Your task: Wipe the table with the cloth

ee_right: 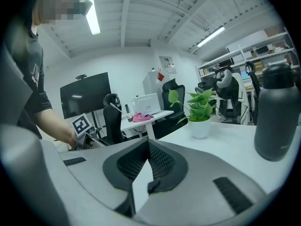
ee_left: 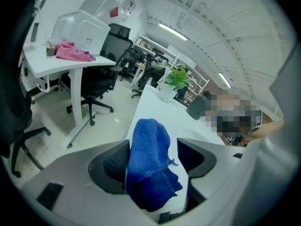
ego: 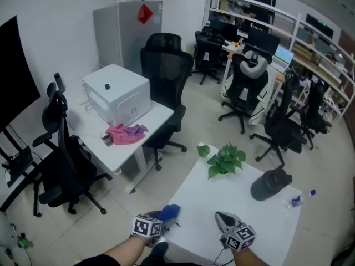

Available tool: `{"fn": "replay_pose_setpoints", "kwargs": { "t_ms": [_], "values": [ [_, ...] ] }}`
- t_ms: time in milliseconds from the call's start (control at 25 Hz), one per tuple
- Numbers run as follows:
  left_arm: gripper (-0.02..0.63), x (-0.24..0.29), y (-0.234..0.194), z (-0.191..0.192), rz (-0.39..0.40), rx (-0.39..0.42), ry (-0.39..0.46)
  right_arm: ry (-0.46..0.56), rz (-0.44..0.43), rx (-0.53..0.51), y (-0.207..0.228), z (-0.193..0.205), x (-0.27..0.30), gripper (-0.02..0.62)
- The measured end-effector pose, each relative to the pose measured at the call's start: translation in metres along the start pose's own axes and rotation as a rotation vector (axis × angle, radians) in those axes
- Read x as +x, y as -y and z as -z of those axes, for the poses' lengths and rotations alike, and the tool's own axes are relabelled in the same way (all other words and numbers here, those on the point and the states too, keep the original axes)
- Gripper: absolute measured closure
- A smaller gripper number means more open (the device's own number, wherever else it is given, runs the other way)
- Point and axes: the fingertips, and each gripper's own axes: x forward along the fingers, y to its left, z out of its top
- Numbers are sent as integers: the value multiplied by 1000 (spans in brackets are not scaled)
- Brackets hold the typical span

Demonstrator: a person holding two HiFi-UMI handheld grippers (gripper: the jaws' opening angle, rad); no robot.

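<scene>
A blue cloth (ee_left: 148, 164) stands bunched between the jaws of my left gripper (ee_left: 153, 144) at the near left corner of the white table (ee_left: 160, 112). It leans on the left pad, with a gap to the right pad, so the jaws are open. In the head view the cloth (ego: 170, 210) sits at the table (ego: 222, 198) corner just ahead of the left gripper (ego: 166, 219). My right gripper (ego: 221, 217) rests over the table's near edge. Its jaws (ee_right: 148, 142) are shut with the tips touching and nothing between them.
A potted plant (ego: 224, 159) stands at the table's far edge, a dark bottle (ego: 270, 183) at the right, and a small blue-capped item (ego: 299, 199) beyond it. A second desk (ego: 125, 143) with a pink cloth and a white box is at left, among office chairs.
</scene>
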Motion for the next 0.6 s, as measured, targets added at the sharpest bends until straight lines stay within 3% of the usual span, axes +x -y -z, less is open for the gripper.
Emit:
{"fn": "replay_pose_setpoints", "kwargs": {
  "t_ms": [320, 520, 600],
  "values": [
    [268, -6, -1, -11, -50, 28, -25, 15, 69, 5, 29, -1, -55, 583],
    [252, -19, -10, -38, -112, 64, 16, 37, 128, 22, 45, 0, -92, 583],
    [252, -25, -5, -55, -147, 115, 44, 46, 149, 23, 51, -2, -107, 583]
  ]
}}
